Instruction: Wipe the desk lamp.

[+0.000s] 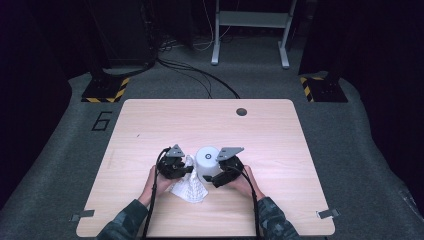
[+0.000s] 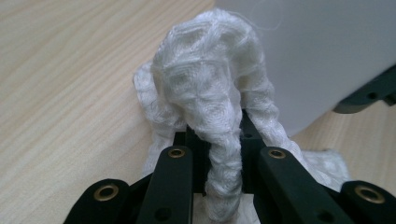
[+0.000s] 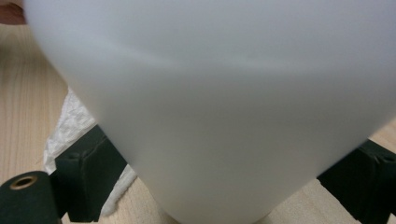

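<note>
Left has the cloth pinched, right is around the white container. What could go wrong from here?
1. The white cloth is bunched in the left gripper with its tail on the table; a wipe may drag loose folds rather than press flat.
2. The white container sits between the right gripper's jaws, whose pads are hidden; a push from the cloth could twist or tip it.
3. The grippers are close together and might collide.

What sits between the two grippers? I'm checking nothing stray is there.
In the high view, a white cloth and a white cylinder lie between the left gripper and right gripper.
</note>
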### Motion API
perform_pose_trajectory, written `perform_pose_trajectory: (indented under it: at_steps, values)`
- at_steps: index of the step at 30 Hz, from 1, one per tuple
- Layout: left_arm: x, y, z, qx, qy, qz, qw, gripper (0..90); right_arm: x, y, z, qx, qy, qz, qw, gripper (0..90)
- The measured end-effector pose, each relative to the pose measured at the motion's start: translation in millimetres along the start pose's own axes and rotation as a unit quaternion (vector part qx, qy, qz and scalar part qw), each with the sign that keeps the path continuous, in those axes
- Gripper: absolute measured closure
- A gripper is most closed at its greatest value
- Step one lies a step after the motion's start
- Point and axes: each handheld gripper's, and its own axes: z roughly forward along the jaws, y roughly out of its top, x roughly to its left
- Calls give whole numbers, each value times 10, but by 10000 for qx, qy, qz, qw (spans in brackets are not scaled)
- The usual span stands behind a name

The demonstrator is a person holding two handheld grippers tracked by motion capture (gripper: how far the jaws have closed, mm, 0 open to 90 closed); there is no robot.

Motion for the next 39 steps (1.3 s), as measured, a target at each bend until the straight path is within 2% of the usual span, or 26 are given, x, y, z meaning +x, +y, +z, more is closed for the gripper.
perform_pose_trajectory:
  at_steps: [4, 9, 10, 14, 15, 18, 23, 29, 30, 32, 34, 39]
  values:
    - [-88, 67, -141, -73, -49, 159, 9998, 805, -2, 1, 1, -1, 4, -13, 10000, 84]
    - [-183, 169, -300, -246, 42, 427, 9988, 804, -7, 3, 1, -5, -3, -42, 10000, 83]
    - [-196, 189, -334, -237, -23, 447, 9987, 804, -2, 1, 1, -4, -3, -1, 10000, 83]
    - [-265, 230, -387, -303, 46, 605, 9977, 803, -10, 2, 0, -3, 4, -16, 10000, 84]
    - [-272, 235, -397, -251, -9, 620, 9978, 802, -11, 1, -1, -4, 4, -19, 10000, 84]
    - [-291, 226, -383, -314, 3, 592, 9978, 802, -6, 1, -1, 5, -1, 7, 10000, 84]
    - [-340, 195, -335, -115, -31, 728, 9973, 802, -15, 4, 1, 3, 3, -39, 10000, 84]
    - [-369, 112, -210, 198, -183, 854, 9960, 802, -13, 9, 0, 30, -4, -67, 10000, 84]
    - [-371, 91, -183, 219, -227, 801, 9963, 803, 1, 13, 8, -3, -59, 2, 10000, 84]
    - [-365, 56, -132, 332, -280, 792, 9959, 803, -7, 12, 4, 32, -39, -72, 10000, 84]
    - [-348, 32, -100, 395, -333, 808, 9954, 803, 1, 12, 3, 42, -42, -18, 10000, 84]
    - [-296, -10, -68, 368, -450, 662, 9961, 803, 0, 13, 3, 41, -42, -24, 10000, 84]
